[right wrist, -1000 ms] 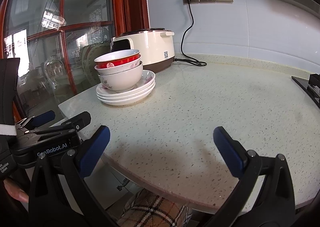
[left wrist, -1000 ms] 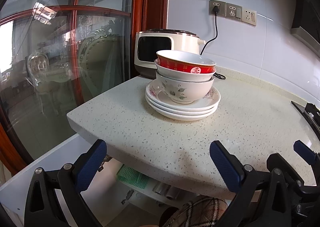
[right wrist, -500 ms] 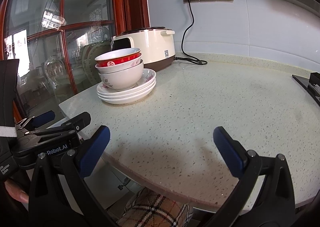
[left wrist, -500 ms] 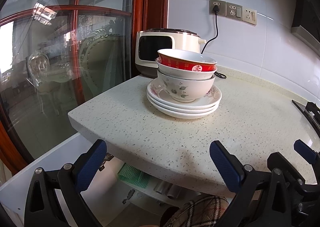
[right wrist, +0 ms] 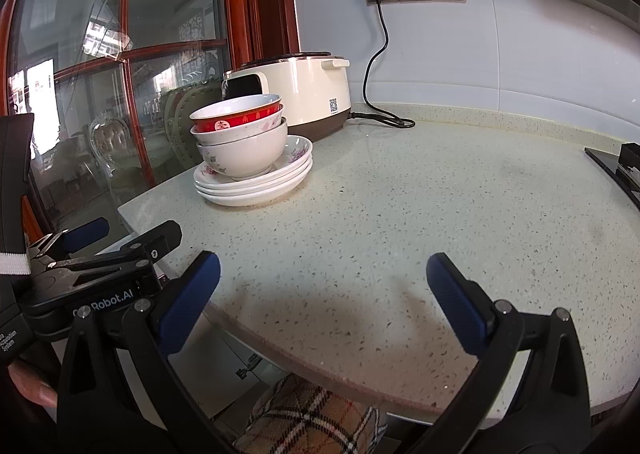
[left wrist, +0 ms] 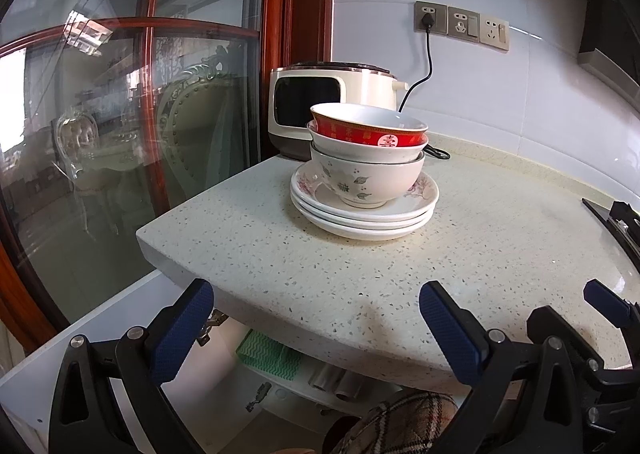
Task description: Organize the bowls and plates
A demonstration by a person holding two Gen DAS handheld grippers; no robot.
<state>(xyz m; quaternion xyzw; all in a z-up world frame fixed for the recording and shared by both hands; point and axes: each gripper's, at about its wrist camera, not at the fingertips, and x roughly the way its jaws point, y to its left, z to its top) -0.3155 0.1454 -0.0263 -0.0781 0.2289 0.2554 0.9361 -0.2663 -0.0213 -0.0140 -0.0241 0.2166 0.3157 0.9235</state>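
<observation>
Three nested bowls sit on a stack of three white plates point(left wrist: 362, 219) on the speckled counter point(left wrist: 480, 246). The top bowl point(left wrist: 368, 129) is red-banded, the bottom bowl point(left wrist: 366, 181) is white with a leaf pattern. The stack also shows in the right wrist view point(right wrist: 252, 181), left of centre. My left gripper point(left wrist: 316, 314) is open and empty, at the counter's front edge, short of the stack. My right gripper point(right wrist: 322, 286) is open and empty over the counter's front, right of the left gripper point(right wrist: 92, 254).
A cream rice cooker point(left wrist: 320, 109) stands behind the stack, plugged into a wall socket point(left wrist: 430, 17). A glass door with a red wooden frame point(left wrist: 280, 33) is on the left. A black stove edge point(left wrist: 616, 221) lies at right. An open cabinet point(left wrist: 272, 354) sits under the counter.
Both grippers have crept slightly forward and up; the stack sits a little lower and nearer in the views. The jaws stay open and the dishes have not moved.
</observation>
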